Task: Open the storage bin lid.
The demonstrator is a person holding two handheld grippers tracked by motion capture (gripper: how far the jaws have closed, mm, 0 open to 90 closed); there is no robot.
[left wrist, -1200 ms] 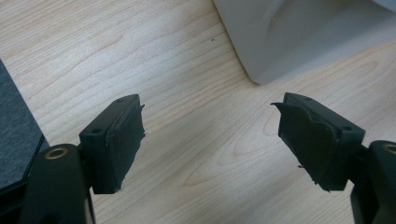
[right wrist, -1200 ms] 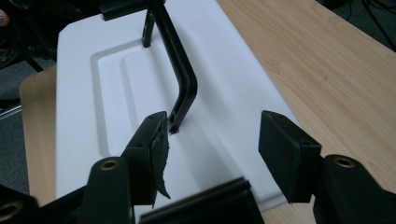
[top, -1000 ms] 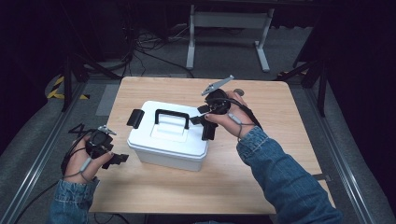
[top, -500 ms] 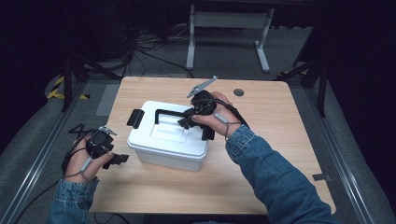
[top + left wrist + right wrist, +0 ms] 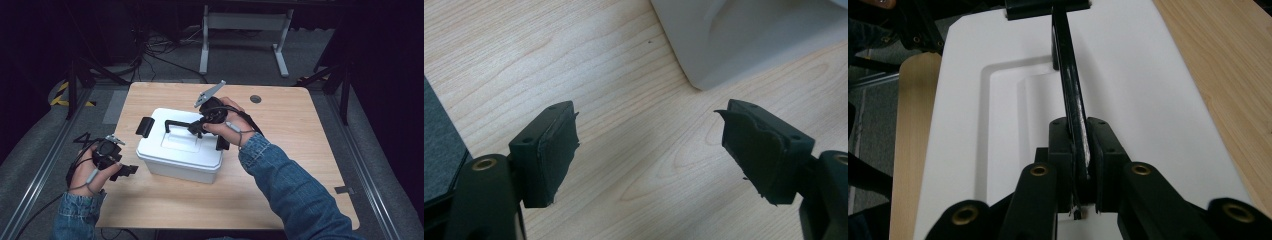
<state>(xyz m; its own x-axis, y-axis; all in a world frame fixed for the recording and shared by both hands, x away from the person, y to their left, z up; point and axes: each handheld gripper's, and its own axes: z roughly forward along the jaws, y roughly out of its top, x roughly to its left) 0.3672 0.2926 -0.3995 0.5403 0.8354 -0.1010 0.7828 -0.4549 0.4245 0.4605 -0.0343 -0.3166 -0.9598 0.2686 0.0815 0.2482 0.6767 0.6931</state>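
Down near the front edge, the left gripper (image 5: 131,170) waits with its jaws wide apart over bare table (image 5: 300,150), just beside the white box (image 5: 180,150). Lots of wood lies open around the box. Farther back, the right gripper (image 5: 1079,150) squeezes the black handle (image 5: 1068,90) on the lid.

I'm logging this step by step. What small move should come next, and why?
Probably lift the right gripper gently: it is shut on the black handle of the white box. The left gripper is open beside the box, holding nothing.
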